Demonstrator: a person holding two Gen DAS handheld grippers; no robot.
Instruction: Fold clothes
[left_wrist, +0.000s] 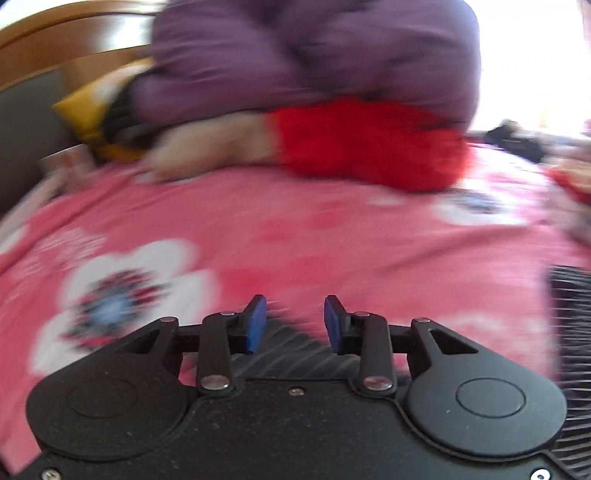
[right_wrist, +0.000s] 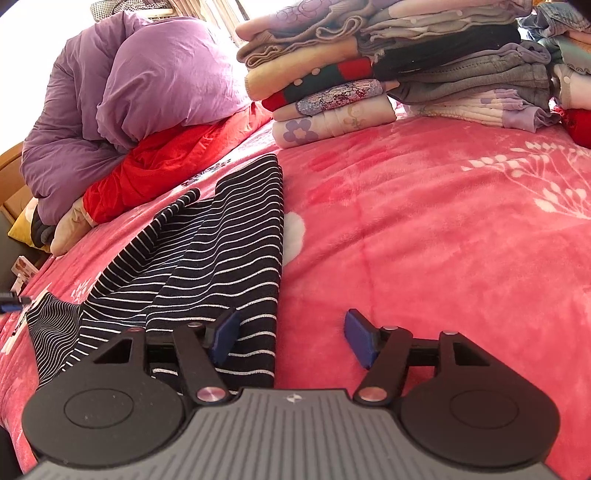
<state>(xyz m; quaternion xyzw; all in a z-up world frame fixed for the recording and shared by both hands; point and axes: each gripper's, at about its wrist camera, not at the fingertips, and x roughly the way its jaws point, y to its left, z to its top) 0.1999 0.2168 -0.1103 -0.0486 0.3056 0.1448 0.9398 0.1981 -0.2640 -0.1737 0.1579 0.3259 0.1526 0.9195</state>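
A navy garment with thin white stripes (right_wrist: 221, 240) lies flat and partly folded on the pink flowered blanket (right_wrist: 424, 240). My right gripper (right_wrist: 291, 338) is open just above the blanket at the garment's near right edge. Its left pad (right_wrist: 223, 336) is over the striped cloth and its right pad (right_wrist: 360, 339) is over bare blanket. The left wrist view is blurred. My left gripper (left_wrist: 294, 325) is open there with nothing between its pads, and striped cloth (left_wrist: 280, 356) shows just beneath it. More of the garment (left_wrist: 569, 332) shows at the right edge.
Two tall stacks of folded clothes (right_wrist: 332, 85) (right_wrist: 472, 62) stand at the far side of the bed. A purple duvet (right_wrist: 110, 99) rests on a red quilt (right_wrist: 159, 166) at the far left, and both show again (left_wrist: 314, 55) (left_wrist: 369, 144). A wooden headboard (left_wrist: 74, 33) lies behind.
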